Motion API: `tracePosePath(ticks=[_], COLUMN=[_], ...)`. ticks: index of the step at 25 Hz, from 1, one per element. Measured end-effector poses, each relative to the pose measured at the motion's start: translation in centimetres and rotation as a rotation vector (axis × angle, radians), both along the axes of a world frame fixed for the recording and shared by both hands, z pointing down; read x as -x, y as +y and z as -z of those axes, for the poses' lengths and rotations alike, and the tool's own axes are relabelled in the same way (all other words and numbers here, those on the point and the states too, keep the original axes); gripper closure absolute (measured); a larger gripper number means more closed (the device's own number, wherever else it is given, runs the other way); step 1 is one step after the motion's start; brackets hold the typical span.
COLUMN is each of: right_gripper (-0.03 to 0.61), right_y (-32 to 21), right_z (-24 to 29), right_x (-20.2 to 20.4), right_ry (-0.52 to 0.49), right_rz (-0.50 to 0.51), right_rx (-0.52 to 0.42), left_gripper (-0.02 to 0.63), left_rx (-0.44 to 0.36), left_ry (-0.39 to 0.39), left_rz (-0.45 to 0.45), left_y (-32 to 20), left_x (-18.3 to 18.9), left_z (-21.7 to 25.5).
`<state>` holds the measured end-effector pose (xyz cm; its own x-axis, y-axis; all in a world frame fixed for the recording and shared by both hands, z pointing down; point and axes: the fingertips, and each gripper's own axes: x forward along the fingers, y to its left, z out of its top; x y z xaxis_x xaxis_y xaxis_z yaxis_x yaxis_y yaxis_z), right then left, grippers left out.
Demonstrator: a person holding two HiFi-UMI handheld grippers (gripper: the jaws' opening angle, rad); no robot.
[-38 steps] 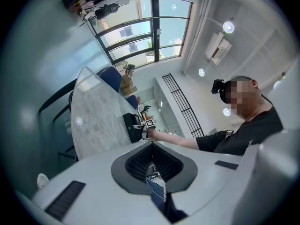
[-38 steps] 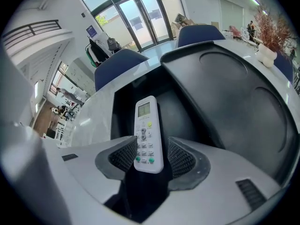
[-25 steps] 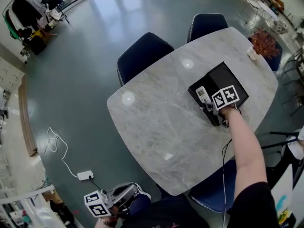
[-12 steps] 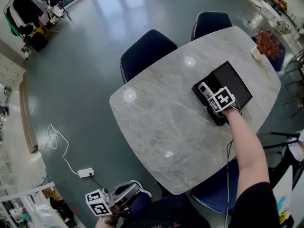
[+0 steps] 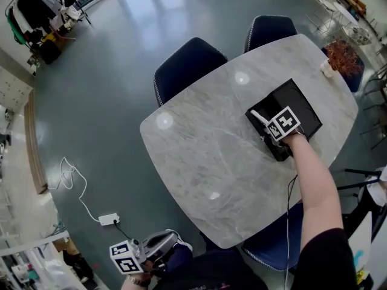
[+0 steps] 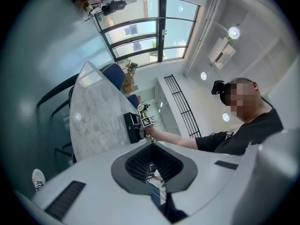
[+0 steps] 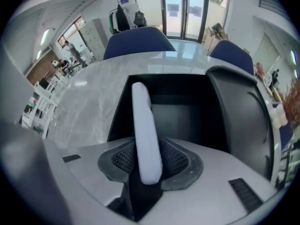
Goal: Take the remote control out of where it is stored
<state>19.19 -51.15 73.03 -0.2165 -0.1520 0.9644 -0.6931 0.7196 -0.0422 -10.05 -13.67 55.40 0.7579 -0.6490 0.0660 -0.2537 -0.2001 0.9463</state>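
Note:
A white remote control (image 7: 145,135) stands up between the pads of my right gripper (image 7: 147,165), its far end over the open black box (image 7: 183,111). The jaws have just been closing and now press on the remote. In the head view the right gripper (image 5: 268,135) points steeply down at the near left end of the black box (image 5: 302,110), and the remote (image 5: 259,118) sticks out beside the marker cube. My left gripper (image 5: 158,246) hangs low at the bottom left, off the table. In its own view the left gripper (image 6: 152,170) has its pads together on nothing.
The box sits on a marble table (image 5: 205,156). Two blue chairs (image 5: 187,65) (image 5: 269,29) stand at the far side and one (image 5: 266,246) at the near side. A dried plant (image 5: 341,53) stands at the table's far right corner. A cable and adaptor (image 5: 109,222) lie on the floor.
The right gripper rolled about its own line at the box's end. The remote, lying flat in the box a second ago, now stands on edge between the jaws. The left gripper stayed put.

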Motion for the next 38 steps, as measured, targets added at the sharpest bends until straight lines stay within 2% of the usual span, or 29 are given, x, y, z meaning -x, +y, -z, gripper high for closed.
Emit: tracePosePath(ticks=[2,10,19,23,26,32,35,38], right_gripper=[0.457,0.465,0.466,0.466,0.467,0.468,0.468,0.467], right_y=[-0.1,-0.4,0.4,1.5,2.5,6.0,8.6,11.8], right_z=[-0.1,0.2,3.7,6.1,8.0,12.0,14.3,16.7], right_x=[-0.1,-0.3,-3.2,-4.0,-4.1,-2.9,-1.3,0.9], right_ry=[0.029,-0.017,-0.175,-0.242,-0.351,-0.687,-0.85,-0.957], right_rz=[0.03,-0.056,-0.298,-0.371,-0.468,-0.68,-0.741,-0.749], right_rx=[-0.031,-0.081,-0.179,-0.226,-0.247,-0.264,-0.263,-0.257], left_gripper=[0.607,0.607,0.607,0.607,0.607,0.607,0.607,0.607], left_rx=[0.0,0.006,-0.007,-0.033,-0.049,-0.085,-0.11,-0.143], left_ry=[-0.002,-0.009,-0.011,-0.006,-0.01,-0.022,-0.023,-0.017], left_rz=[-0.005,-0.019,-0.045,-0.074,-0.089,-0.104,-0.109,-0.121], left_y=[0.0,0.0,1.5,2.2,3.0,5.1,5.9,6.9], left_x=[-0.1,0.0,0.1,-0.3,-0.1,0.9,1.6,2.3], left_z=[0.0,-0.2,0.1,0.7,1.4,2.4,3.1,3.9])
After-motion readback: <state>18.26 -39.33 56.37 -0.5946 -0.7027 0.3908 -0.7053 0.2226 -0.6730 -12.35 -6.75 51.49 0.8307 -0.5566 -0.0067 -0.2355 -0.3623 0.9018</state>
